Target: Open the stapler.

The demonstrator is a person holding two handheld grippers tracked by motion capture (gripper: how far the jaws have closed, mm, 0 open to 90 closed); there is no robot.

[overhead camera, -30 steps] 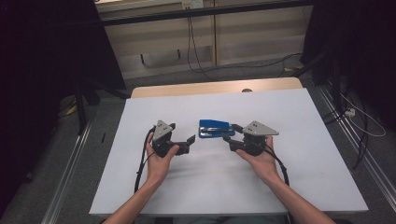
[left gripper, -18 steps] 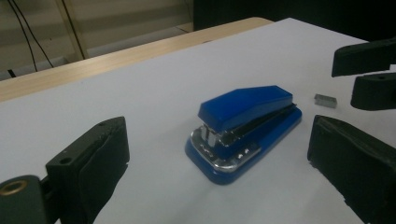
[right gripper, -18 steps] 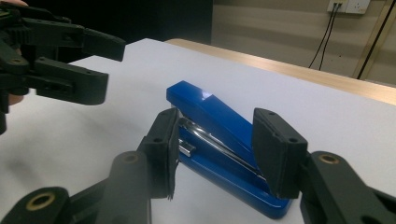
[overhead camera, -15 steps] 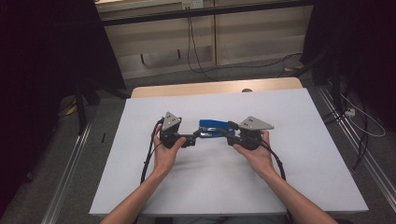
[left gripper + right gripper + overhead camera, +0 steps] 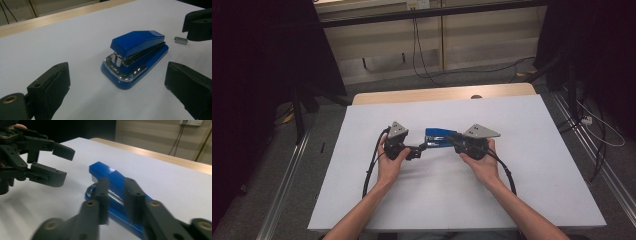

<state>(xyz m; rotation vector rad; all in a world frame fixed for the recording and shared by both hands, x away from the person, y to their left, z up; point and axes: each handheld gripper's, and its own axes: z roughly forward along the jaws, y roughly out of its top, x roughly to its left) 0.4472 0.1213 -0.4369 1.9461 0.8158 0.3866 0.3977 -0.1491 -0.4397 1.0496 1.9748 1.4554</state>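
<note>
A blue stapler (image 5: 441, 136) is lying flat on the white table (image 5: 532, 190), in the middle of its far half, with its chrome stapling end (image 5: 119, 65) pointing toward the left gripper (image 5: 421, 147) and its hinged rear end pointing toward the right gripper (image 5: 454, 140). In the left gripper view the stapler (image 5: 135, 56) is sitting between and beyond the two black jaws, which are standing wide apart, released and touching nothing; the stapler's nose is lying just ahead of their tips. The right gripper (image 5: 115, 197) is coming at the stapler (image 5: 110, 182) from the opposite end: its jaws have just been closing and are now standing narrow, with a slim gap between the pads, over the rear part of the blue body. The blur in the right gripper view is making it impossible to tell whether the pads are pressing on the stapler or only hovering above it. A small grey strip of staples (image 5: 180, 40) is lying on the table just beyond the stapler's rear end. The person's left hand (image 5: 391, 161) and right hand (image 5: 479, 162) are holding the grippers from the near side. A wooden edge (image 5: 442, 93) is bordering the table's far side.
</note>
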